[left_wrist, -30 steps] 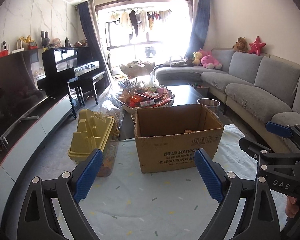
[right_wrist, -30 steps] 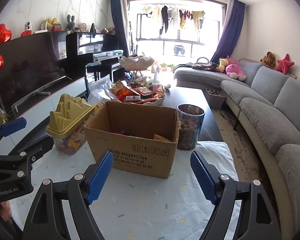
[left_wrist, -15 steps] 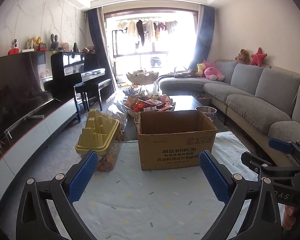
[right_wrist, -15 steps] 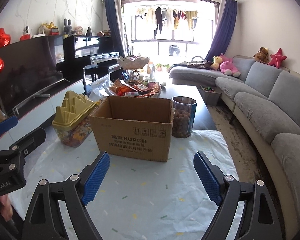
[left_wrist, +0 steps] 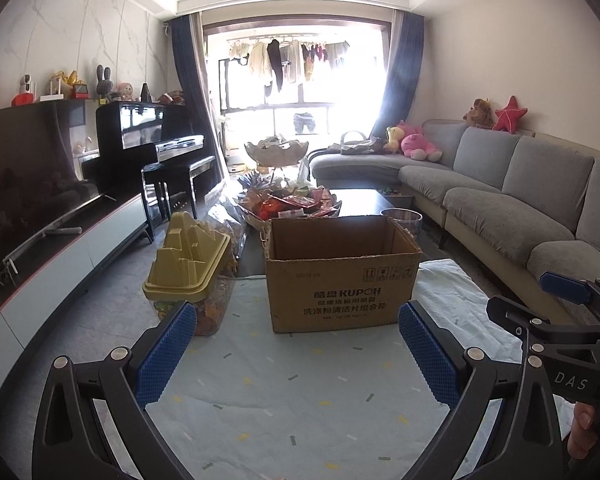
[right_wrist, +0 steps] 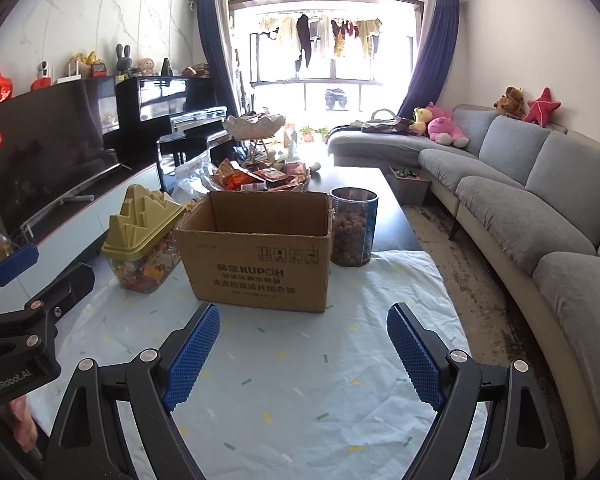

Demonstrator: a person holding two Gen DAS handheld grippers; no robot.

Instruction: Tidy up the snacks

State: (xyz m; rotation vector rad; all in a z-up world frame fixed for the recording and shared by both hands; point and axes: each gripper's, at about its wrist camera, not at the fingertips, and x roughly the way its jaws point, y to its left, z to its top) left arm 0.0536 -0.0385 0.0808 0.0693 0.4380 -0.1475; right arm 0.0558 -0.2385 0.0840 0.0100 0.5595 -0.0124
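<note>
A cardboard box (left_wrist: 342,276) stands open-topped at the middle of the left wrist view, on a pale cloth (left_wrist: 300,392) flecked with small coloured dashes that fills the lower half of both frames. Just left of the box sits a clear container with a yellow castle-shaped lid (left_wrist: 188,270), full of colourful snacks. In the right wrist view a round clear jar of brown snacks (right_wrist: 354,232) stands right of the box, close against its far corner. Behind the box, centre frame, a tray piled with red and orange snack packets (right_wrist: 260,178) rests on the dark coffee table (right_wrist: 364,180). The left gripper (left_wrist: 296,356) hangs over the cloth at the bottom of its frame, its blue-padded jaws spread wide with nothing between them. The right gripper (right_wrist: 302,360) likewise hovers low in its frame, jaws apart and empty, well short of the box. A grey sofa (left_wrist: 520,192) runs along the right side, and a black piano (left_wrist: 148,140) stands at the left.
</note>
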